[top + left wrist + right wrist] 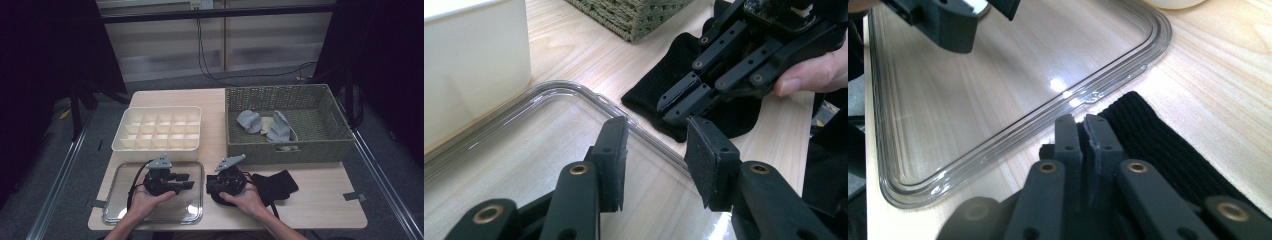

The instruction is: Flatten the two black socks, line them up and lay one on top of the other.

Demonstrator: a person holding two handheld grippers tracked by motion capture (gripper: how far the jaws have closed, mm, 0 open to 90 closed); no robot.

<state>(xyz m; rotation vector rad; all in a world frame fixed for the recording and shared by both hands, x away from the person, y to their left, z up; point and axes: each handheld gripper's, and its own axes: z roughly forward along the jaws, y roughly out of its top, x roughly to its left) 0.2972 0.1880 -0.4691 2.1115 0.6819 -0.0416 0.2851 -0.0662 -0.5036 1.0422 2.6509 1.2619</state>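
The right tool (216, 184) has pinched narrow on the near edge of the black sock (274, 185), which lies flat on the table (320, 207) beside the clear lid (117, 212). In the right gripper view the pads are almost together, with what looks like a thin fold of knit (1158, 145) between them at the corner nearest the lid's rim. The left tool (654, 150) hangs over the lid, its jaws partly apart and holding nothing, pointed across at the sock.

To do this pick-up well, I judge the pinch should take both layers of the fabric, not only a surface fold; lift slowly and watch whether the whole sock comes off the table. The left tool is well placed to take the free end, just ahead of its tips, so the sock can be stretched or folded between the two.

How deep the knit sits between the right pads is hard to tell: they hide it. The sock's far end runs under the right hand (247, 200) in the high view. The grey socks (250, 121) in the basket (235, 145) beyond the right tool are dim and small.
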